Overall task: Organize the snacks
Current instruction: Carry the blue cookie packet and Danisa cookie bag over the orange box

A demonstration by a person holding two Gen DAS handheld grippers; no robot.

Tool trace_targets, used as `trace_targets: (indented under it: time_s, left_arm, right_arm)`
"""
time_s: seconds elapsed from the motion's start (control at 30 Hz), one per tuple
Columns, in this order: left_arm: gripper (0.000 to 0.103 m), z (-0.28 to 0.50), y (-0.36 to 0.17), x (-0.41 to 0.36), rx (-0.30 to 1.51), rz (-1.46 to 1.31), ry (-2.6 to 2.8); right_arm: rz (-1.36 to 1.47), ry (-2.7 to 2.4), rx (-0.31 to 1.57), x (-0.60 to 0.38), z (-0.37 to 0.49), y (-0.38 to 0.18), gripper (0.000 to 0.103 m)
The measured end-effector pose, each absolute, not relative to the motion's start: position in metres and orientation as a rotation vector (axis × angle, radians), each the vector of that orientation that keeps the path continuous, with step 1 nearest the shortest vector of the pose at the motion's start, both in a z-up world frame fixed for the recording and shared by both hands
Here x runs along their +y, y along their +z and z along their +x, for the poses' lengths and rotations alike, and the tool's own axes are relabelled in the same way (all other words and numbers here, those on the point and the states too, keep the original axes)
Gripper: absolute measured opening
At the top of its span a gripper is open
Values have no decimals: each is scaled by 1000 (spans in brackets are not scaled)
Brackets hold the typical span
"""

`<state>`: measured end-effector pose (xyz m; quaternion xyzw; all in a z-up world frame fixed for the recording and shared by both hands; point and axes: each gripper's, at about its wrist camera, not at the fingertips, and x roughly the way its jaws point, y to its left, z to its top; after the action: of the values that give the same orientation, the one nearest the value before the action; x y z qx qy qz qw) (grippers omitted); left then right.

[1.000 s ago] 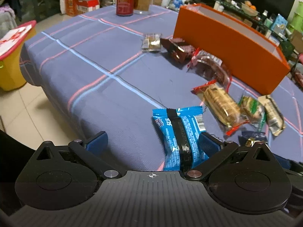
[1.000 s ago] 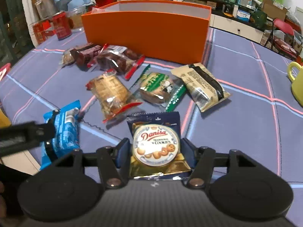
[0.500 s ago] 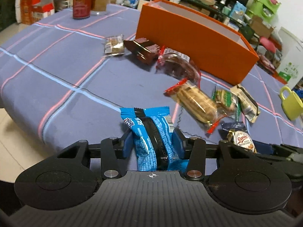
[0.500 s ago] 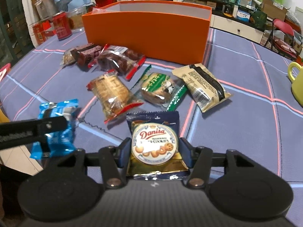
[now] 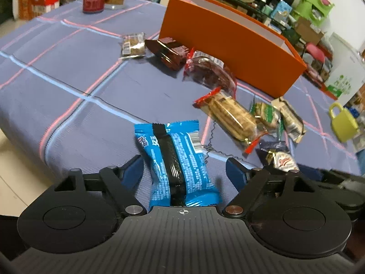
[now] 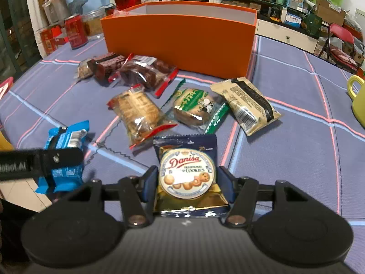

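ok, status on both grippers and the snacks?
Left gripper: jaws just opening, blue packet between, untouched. Right gripper: jaws just eased wider, pads against Danisa packet. Loose snacks lie before orange box.

You are looking at snack packets lying on the tablecloth (image 6: 285, 159) in front of the box (image 6: 180, 43). The cookie pack (image 6: 188, 175) is sitting nearest you, the wafer pack (image 6: 62, 157) lying to its left. The can (image 6: 75, 32) is standing left of the box, the mug (image 6: 358, 100) sitting far right.
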<state>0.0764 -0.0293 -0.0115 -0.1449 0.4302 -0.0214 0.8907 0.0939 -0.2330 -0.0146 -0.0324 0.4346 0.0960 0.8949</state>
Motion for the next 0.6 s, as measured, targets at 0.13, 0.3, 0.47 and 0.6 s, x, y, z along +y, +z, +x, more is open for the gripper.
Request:
trace_targets:
  time_s: [0.13,0.3,0.47,0.6]
  left_arm:
    - [39,76,-13,-35,872,-210,-12]
    - [36,79,-10,-27,888,-206,-67]
    - [35,76,10,-23,799,-89,-107]
    - [36,80,33,-18,726,-25,-101]
  right_arm:
    - [-70,199,907,-233,95,-14,60]
    - [-82,202,907,-230,93,-13,53]
    - [-126,218,894,-221,88,-12,49]
    - [-142,214,843,-219,82,-3,48]
